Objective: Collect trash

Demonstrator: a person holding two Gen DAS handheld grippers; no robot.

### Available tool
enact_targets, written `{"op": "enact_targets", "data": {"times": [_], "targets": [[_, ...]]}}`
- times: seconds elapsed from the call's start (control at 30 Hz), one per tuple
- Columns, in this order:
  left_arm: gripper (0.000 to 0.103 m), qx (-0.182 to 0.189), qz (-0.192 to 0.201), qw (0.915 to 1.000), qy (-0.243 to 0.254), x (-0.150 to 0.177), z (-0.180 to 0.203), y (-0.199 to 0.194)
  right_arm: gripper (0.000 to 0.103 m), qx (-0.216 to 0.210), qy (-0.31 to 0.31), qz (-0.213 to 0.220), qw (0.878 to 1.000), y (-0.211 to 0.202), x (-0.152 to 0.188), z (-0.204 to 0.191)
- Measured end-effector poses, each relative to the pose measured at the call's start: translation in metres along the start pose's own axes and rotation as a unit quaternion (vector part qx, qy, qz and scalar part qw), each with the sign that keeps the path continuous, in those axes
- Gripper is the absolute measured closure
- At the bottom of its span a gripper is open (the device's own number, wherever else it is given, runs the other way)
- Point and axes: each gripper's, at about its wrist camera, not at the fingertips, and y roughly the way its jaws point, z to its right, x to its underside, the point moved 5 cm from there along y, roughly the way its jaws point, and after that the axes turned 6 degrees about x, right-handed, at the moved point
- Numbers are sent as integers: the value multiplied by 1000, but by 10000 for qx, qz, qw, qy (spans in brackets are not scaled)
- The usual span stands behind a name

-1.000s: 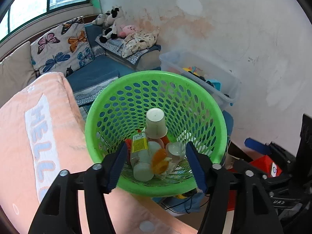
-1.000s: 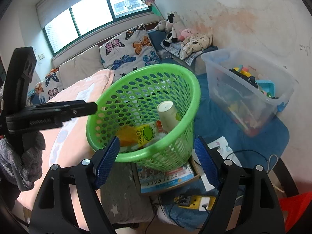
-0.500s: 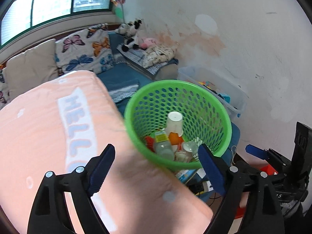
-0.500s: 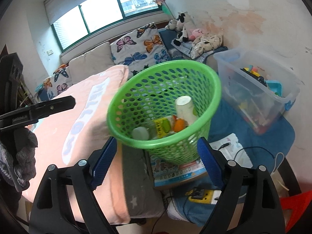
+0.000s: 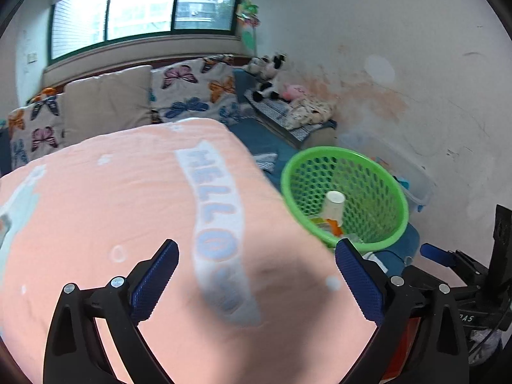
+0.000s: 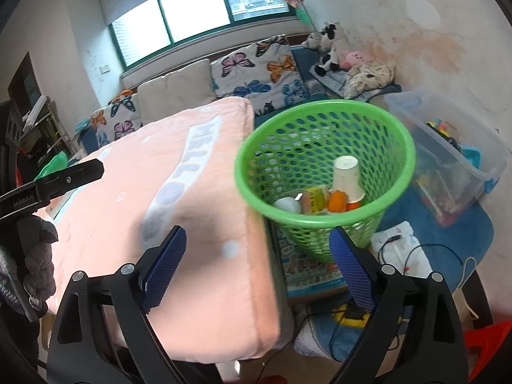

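A green mesh basket (image 5: 377,172) (image 6: 323,112) stands beside the corner of the pink-covered table (image 5: 105,204) (image 6: 128,198). It holds a white paper cup (image 6: 347,176) (image 5: 333,204), a yellow-labelled bottle (image 6: 313,200), an orange piece (image 6: 337,201) and a clear bottle (image 6: 286,204). My left gripper (image 5: 256,270) is open and empty over the table. My right gripper (image 6: 257,257) is open and empty, near the table corner, short of the basket.
A clear plastic bin of toys (image 6: 448,147) stands right of the basket on a blue mat (image 6: 448,243). Cables and a yellow power strip (image 6: 352,315) lie below. Butterfly cushions (image 6: 256,73) and plush toys (image 6: 332,48) line the back.
Both grippers have pulled back and left from the basket. The left one was right at its rim and is now over the pink table; the basket looks smaller and further right.
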Motion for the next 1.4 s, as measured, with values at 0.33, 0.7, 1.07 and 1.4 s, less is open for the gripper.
{"op": "enact_targets", "data": {"times": [0.33,0.7,1.07,1.4], "targets": [[7,-613,141,9977,-259,31,-43,-48,11,-105,-144,23,9998,-9,5,-39],[7,-1026,258,9924,-635,60,-74,-80,11,-161,-330,-12,9993,-12,13,-63],[7,-1321,429,9884,-607,66,-77,-98,10,-270,-637,79,9976,-19,15,-87],[7,-1493,450,9860,-595,71,-80,-104,6,-358,-761,84,9964,-18,16,-99]]}}
